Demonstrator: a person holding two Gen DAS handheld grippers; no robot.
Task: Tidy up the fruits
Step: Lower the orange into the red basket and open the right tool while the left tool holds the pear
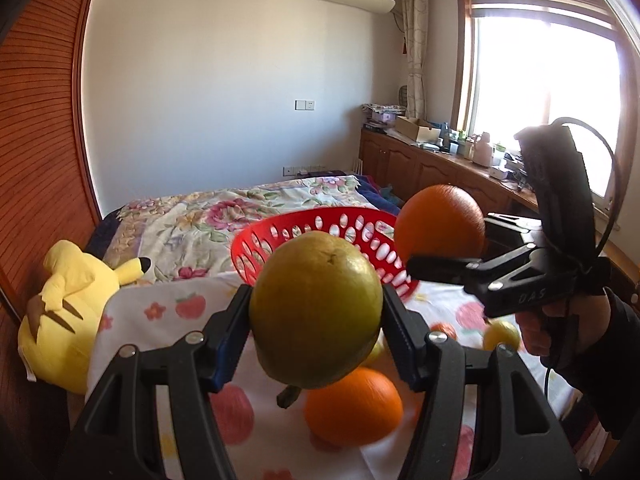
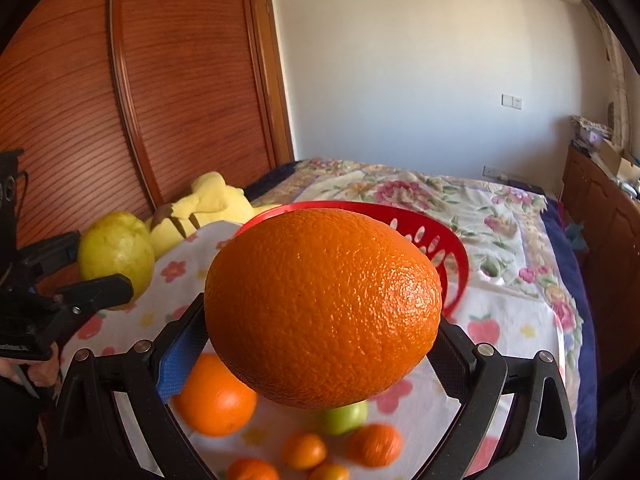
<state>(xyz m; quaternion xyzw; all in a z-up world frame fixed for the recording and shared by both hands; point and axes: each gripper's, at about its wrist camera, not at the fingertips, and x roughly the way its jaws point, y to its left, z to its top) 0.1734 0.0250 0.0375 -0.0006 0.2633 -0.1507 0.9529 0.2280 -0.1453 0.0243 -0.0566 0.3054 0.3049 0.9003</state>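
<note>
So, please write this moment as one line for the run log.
left gripper: shut on pear | right gripper: shut on orange | both lifted near red basket | loose fruit remains on cloth

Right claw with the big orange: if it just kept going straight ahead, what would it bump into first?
Most likely the red basket. The right claw, shut on the large orange, points right at its rim just beyond the fruit. Depth is hard to judge; it might pass over.

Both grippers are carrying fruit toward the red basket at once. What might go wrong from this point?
1. The right gripper and left gripper may collide over the red basket.
2. The large orange is pinched only at its sides and could slip.
3. The pear, if dropped, may scatter the loose fruit below.
</note>
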